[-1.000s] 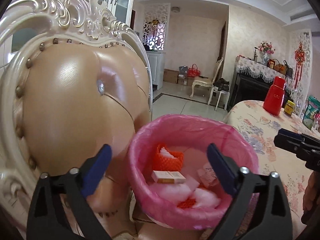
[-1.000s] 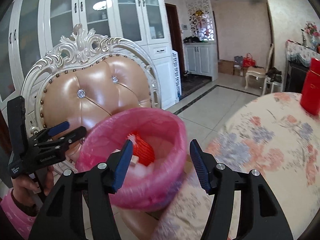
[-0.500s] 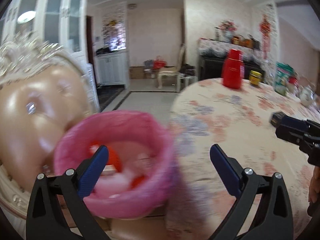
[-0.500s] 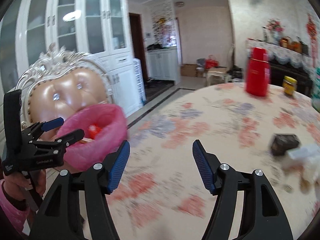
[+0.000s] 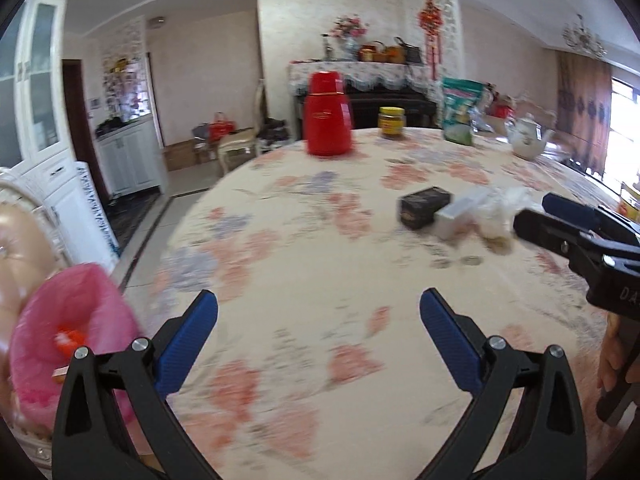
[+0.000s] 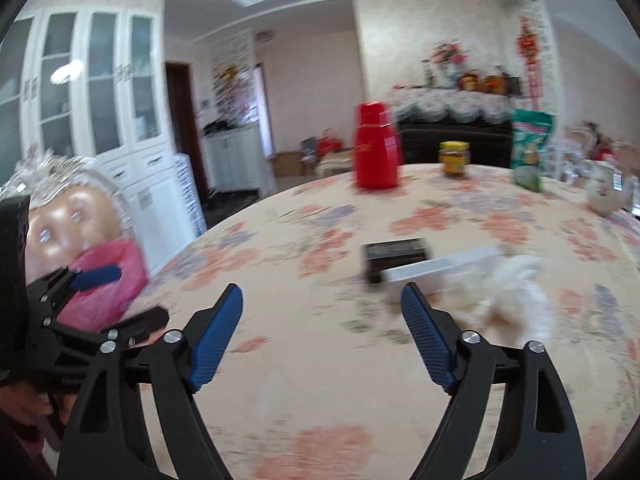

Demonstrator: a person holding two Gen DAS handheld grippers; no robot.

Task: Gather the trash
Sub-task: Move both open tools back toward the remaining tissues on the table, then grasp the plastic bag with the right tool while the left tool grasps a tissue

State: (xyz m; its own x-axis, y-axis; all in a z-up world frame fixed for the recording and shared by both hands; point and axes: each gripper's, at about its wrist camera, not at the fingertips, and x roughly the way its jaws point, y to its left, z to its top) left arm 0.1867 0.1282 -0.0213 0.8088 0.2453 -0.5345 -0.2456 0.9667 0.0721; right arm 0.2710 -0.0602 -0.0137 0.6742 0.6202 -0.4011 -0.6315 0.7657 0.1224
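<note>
Trash lies on the floral table (image 5: 304, 264): a black box (image 5: 423, 207), a white box (image 5: 460, 212) and crumpled white paper (image 5: 504, 210). They also show in the right wrist view: the black box (image 6: 396, 256), white box (image 6: 440, 270) and paper (image 6: 516, 296). My left gripper (image 5: 319, 320) is open and empty over the table. My right gripper (image 6: 322, 320) is open and empty, just short of the trash. A pink-lined bin (image 5: 68, 340) holding trash sits at the far left, beside the table.
A red thermos (image 5: 328, 120), a yellow-lidded jar (image 5: 393, 122), a green bag (image 5: 460, 110) and a white teapot (image 5: 528, 140) stand at the table's far side. An ornate chair (image 6: 72, 216) stands behind the bin.
Both grippers have swung right, away from the pink bin and over the table. The trash on the table has come into view. Both stay open.
</note>
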